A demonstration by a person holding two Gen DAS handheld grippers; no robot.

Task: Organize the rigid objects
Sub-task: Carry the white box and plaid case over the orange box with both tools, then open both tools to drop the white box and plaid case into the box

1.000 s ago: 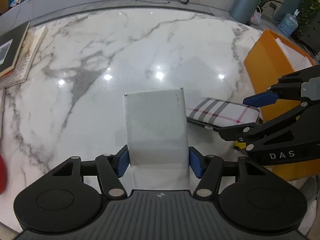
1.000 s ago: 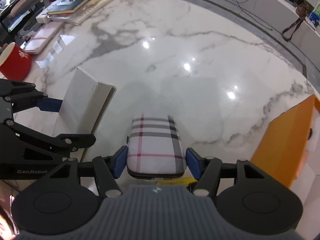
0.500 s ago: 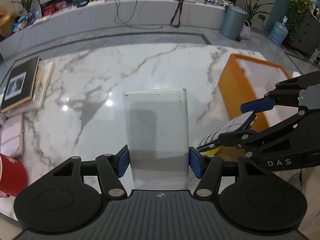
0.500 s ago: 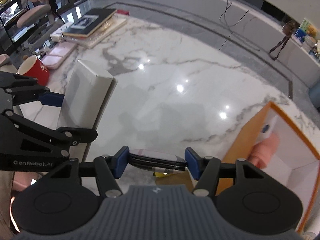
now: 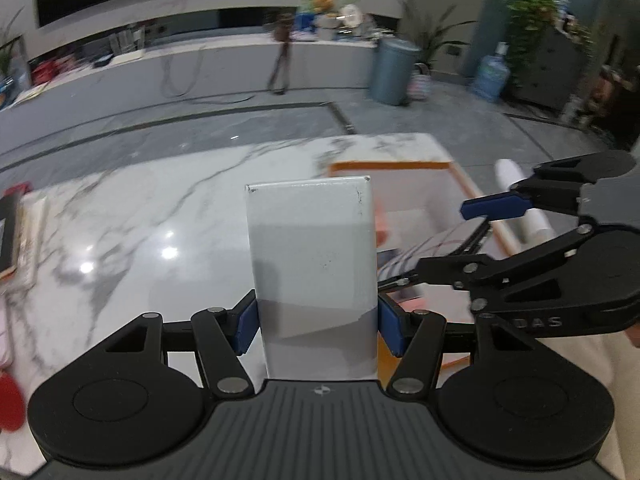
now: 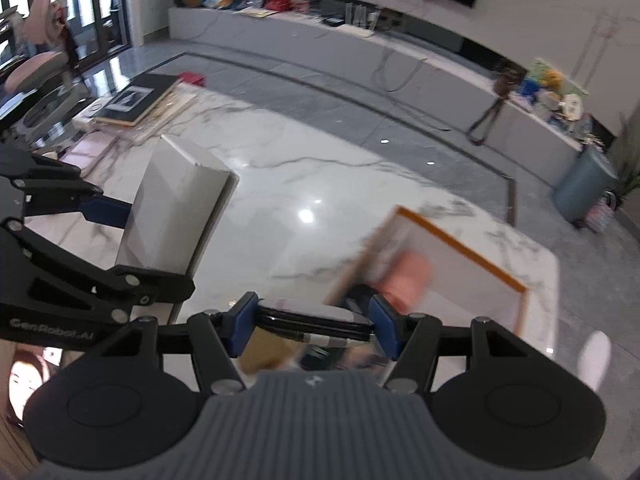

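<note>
My left gripper [image 5: 316,322] is shut on a white rectangular box [image 5: 312,248] and holds it raised above the marble table [image 5: 140,216]. The box also shows in the right wrist view [image 6: 176,208]. My right gripper [image 6: 312,326] is shut on a plaid glasses case [image 6: 312,316], seen edge-on, held near the edge of the orange box [image 6: 460,240]. In the left wrist view the case [image 5: 424,252] hangs over the orange box [image 5: 388,166], which holds a pink object [image 6: 404,280].
Books [image 6: 136,102] are stacked at the table's far left. A red cup [image 5: 8,400] stands at the near left. A white roll [image 5: 524,208] lies beyond the orange box. A grey bin [image 5: 392,70] stands on the floor behind.
Both grippers have lifted higher and tilted up, so more of the room shows. The plaid case has moved over the orange box. The white box has come closer to the orange box.
</note>
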